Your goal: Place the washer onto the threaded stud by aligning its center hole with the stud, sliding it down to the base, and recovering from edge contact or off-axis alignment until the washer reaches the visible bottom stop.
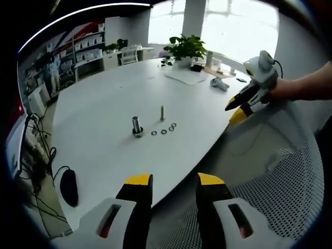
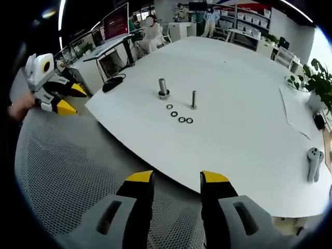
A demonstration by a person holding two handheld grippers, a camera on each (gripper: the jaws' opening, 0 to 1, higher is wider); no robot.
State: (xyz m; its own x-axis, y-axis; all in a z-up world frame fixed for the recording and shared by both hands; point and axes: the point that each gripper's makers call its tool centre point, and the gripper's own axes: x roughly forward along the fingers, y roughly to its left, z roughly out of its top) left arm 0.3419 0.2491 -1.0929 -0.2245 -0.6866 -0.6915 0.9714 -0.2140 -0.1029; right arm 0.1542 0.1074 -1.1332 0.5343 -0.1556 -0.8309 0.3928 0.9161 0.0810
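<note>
on table [image 2: 249, 124], threaded stud [image 2: 193, 99] stands upright

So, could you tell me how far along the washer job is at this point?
Nothing looks done yet. Four washers lie loose in a row on the white table, beside the thin stud and a thicker bolt; no washer sits on the stud. Nothing is in hand: the left gripper and right gripper are open and short of the table. Picking up, aligning and sliding down all remain.
</note>
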